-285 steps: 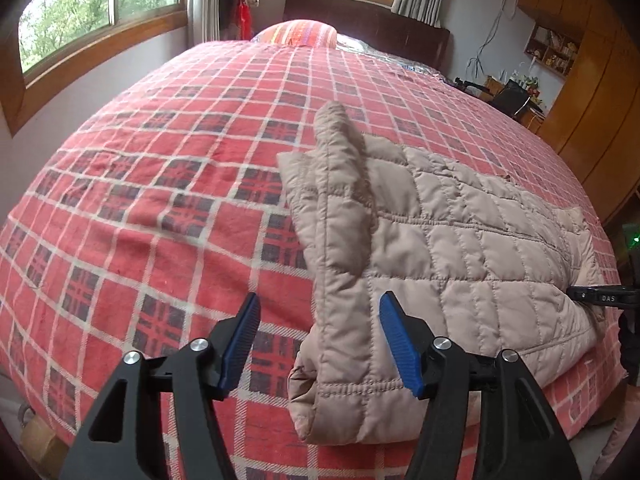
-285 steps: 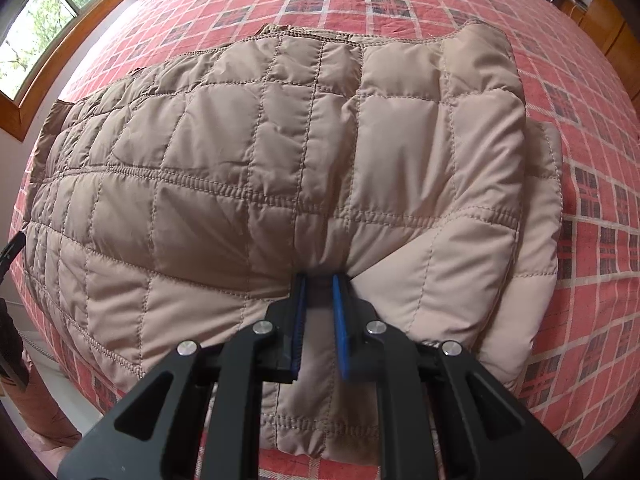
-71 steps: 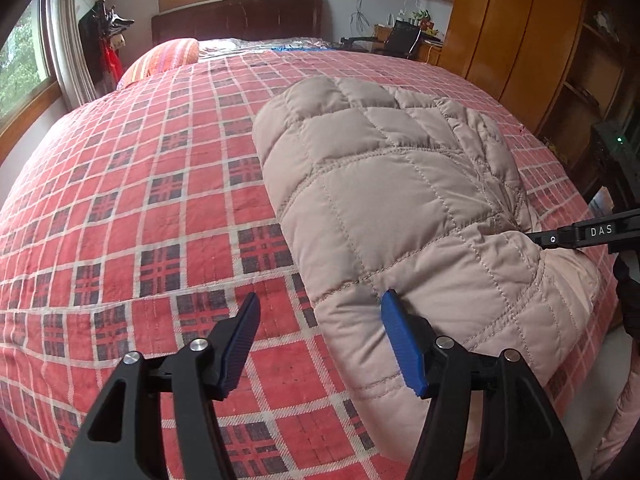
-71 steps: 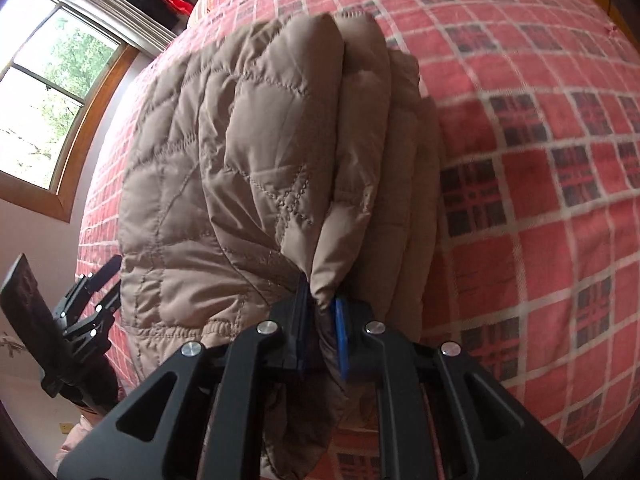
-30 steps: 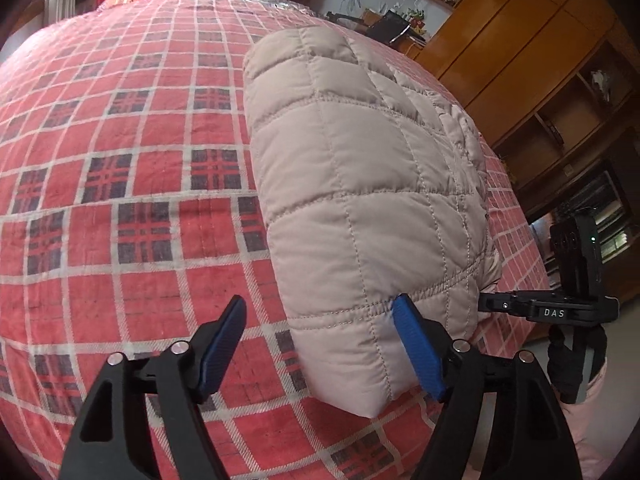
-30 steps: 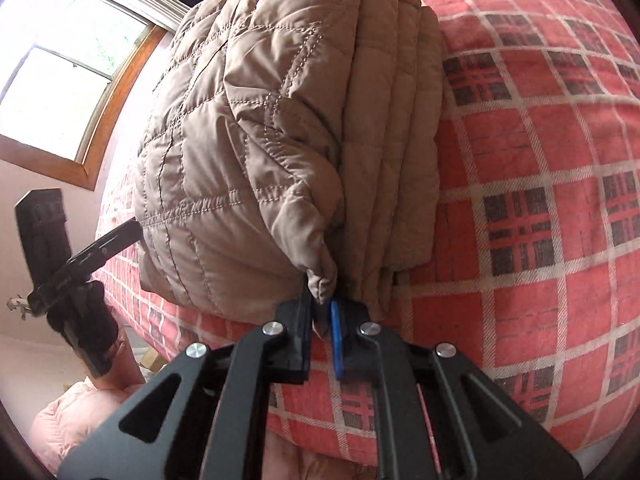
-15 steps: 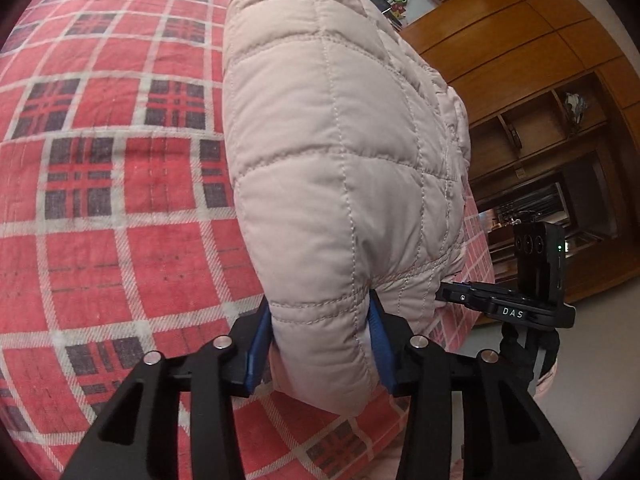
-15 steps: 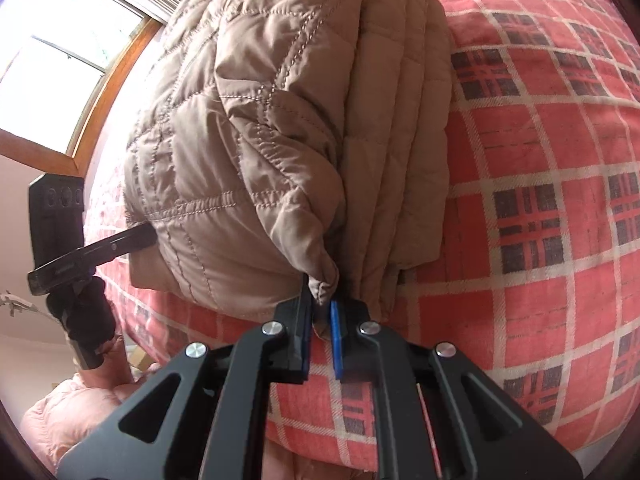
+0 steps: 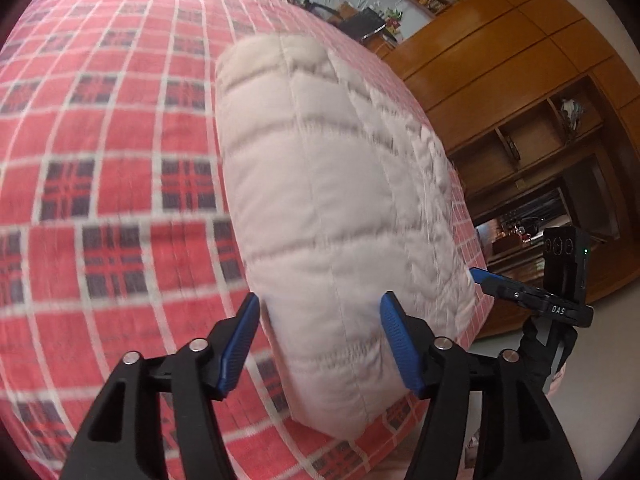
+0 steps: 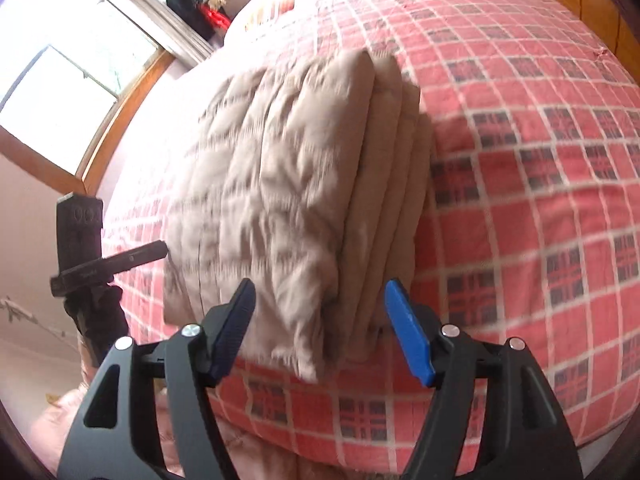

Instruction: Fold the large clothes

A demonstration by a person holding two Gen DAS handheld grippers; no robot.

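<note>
Folded quilted jacket [image 9: 332, 208] on the bed [image 9: 112, 152] sits between both grippers' wide-open, empty jaws

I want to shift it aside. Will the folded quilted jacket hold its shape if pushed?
The quilted jacket looks puffy and soft, so it would probably squash. Its stacked layers lie loose and may slide apart. It likely weighs little for its bulk.

One folded quilted jacket [image 9: 328, 216] at twelve o'clock, one red plaid bedspread [image 9: 100, 152], two grippers: the left gripper [image 9: 320, 344] and the right gripper [image 10: 322, 330], both spread wide, and one window [image 10: 60, 100] at ten o'clock
</note>
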